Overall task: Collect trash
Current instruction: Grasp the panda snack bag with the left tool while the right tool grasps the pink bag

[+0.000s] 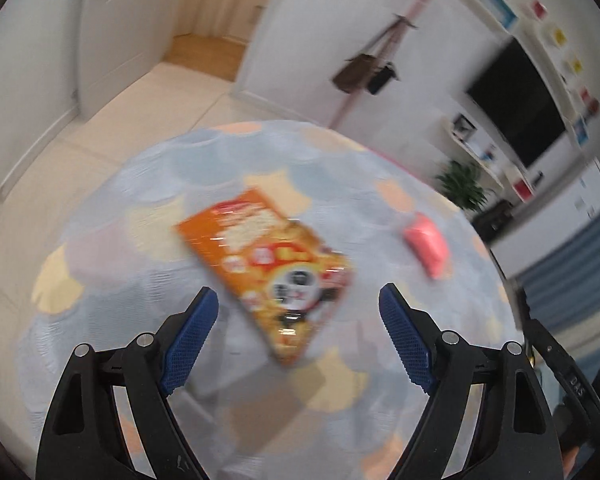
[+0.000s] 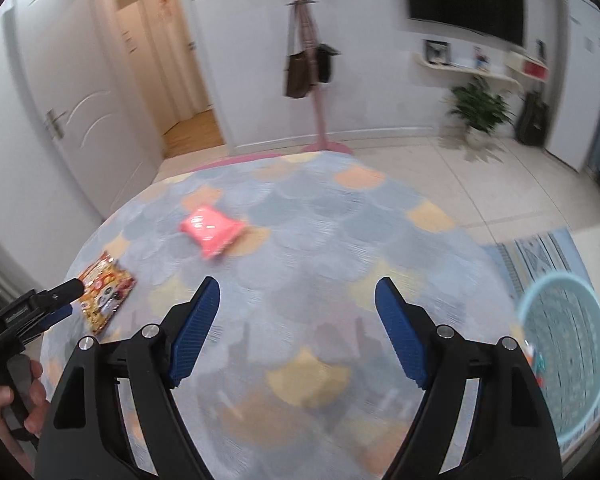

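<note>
An orange snack wrapper lies flat on the round table. It is shiny, with red and white shapes and little pictures on it, but the print is too blurry to read. A pink packet lies on the same table. It is small and puffy, and it looks soft.

There are two pieces of trash on the table: one orange wrapper and one pink packet. There are two grippers, and each has two blue finger pads. One round blue basket sits on the floor past the right edge of the table. It has holes in its sides.

The left gripper is wide open and holds nothing. In the left wrist view the orange wrapper is right in front of it, and the near end of the wrapper sits between the two pads. I cannot tell if the pads touch it. The pink packet is farther away, off to the right of this gripper.

The right gripper is wide open too, with nothing in it. In the right wrist view the pink packet lies ahead of it and a bit to the left, well apart from the pads. The orange wrapper is far to the left, near the table edge, just by the tip of the left gripper.
</note>
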`<state>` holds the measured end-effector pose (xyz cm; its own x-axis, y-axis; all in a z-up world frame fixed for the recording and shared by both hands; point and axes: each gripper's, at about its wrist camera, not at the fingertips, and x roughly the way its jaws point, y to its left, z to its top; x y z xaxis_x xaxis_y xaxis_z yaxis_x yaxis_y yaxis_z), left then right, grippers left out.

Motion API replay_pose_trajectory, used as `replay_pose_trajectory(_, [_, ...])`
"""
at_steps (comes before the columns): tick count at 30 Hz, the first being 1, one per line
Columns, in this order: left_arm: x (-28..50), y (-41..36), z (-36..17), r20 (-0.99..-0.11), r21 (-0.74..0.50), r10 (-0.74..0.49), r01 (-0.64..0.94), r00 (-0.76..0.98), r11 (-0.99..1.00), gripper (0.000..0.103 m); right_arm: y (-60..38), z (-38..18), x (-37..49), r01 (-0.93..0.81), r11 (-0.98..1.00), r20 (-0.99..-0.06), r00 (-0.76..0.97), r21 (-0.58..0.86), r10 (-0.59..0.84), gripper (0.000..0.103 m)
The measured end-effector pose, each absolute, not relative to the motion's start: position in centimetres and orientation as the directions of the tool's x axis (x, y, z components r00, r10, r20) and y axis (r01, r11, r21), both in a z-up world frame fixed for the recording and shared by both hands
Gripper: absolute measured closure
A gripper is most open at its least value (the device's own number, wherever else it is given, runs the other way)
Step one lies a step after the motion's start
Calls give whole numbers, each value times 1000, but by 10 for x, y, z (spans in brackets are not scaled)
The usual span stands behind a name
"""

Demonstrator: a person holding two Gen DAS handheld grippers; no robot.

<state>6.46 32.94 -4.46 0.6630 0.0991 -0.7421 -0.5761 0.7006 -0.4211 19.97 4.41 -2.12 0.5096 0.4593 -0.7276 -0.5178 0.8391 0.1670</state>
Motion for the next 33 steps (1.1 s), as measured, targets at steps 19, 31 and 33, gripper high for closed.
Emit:
replay_pose_trajectory(19, [113,336,-57,-783,-162,110,-371,612,914,94,140,-65,228,-702,709,-813,374,67,447,22])
replay_pose_trajectory(31, [121,332,-65,-731,-178,59,-274,680,945,96,184,-76,251,-719,695,-811,403,8,425,22])
replay_pose_trajectory(33, [121,335,-66,-726,-202,43,-272,686,941,96,188,-76,251,-726,688,-811,400,4,427,23])
